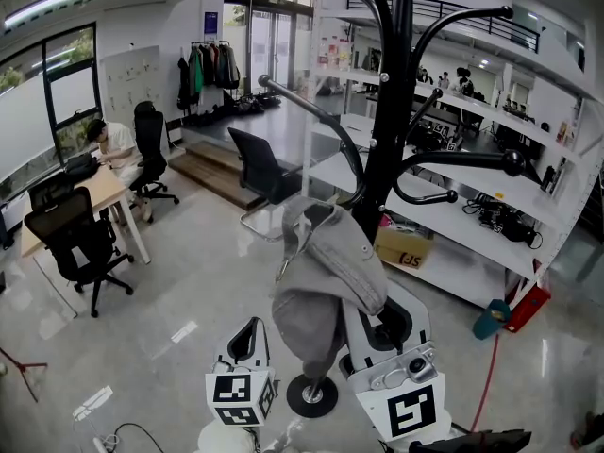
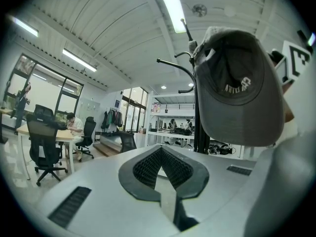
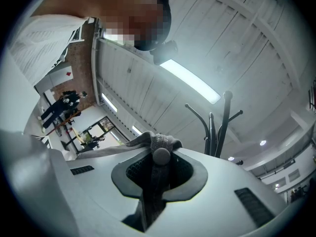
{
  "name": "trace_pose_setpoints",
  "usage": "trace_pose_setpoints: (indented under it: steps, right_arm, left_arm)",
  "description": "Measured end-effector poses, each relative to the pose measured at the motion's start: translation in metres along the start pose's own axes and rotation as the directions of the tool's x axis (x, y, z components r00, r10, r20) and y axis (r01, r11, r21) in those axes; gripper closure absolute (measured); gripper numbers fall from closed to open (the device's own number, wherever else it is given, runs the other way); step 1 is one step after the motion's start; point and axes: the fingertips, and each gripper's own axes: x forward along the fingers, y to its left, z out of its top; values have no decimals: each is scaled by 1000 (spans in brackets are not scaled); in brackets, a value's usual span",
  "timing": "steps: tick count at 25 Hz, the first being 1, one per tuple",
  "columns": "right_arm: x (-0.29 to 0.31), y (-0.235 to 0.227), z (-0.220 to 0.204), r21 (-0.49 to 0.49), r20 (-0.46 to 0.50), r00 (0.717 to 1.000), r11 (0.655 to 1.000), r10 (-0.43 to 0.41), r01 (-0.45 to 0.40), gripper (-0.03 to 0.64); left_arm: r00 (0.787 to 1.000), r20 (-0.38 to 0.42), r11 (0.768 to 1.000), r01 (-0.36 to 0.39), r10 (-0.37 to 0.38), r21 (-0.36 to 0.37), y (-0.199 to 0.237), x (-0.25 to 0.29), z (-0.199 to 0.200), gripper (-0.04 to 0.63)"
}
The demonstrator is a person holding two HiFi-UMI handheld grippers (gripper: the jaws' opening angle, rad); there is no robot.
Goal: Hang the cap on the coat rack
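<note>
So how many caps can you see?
1: the grey cap, pinched in the right gripper, close by the coat rack. No other shows.

The cap (image 1: 326, 281) is plain grey with paler lettering. The rack (image 1: 382, 159) is black. The left gripper (image 1: 249, 333) and right gripper (image 1: 387, 330) are white, with black ribbed pads (image 2: 147, 167) and black-and-white square markers. The floor (image 1: 198, 272) is glossy pale grey, the chairs (image 1: 71, 239) black, the shelves (image 1: 444, 217) white, the box (image 1: 404, 249) tan and the cable (image 1: 490, 376) red.
</note>
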Motion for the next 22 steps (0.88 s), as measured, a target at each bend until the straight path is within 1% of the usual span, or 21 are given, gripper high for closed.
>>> trace_pose_setpoints:
  steps: [6,9,15,22]
  right_arm:
    - [2,-8,8,-22,16,1000,999,-27,28,572]
    - [5,-11,4,-40,-7,999,999,-34,34,572]
    - [8,-13,-9,-13,-43,998,999,-40,39,571]
    - [11,-10,-10,-25,-48,998,999,-34,33,572]
  left_arm:
    - [1000,1,1000,1,-1,-2,2,3,0,595]
    - [1000,0,1000,0,0,-5,3,4,-1,594]
    - [1000,-3,1000,4,-4,-5,6,5,-2,595]
    - [1000,-9,1000,12,-12,-6,5,7,-3,595]
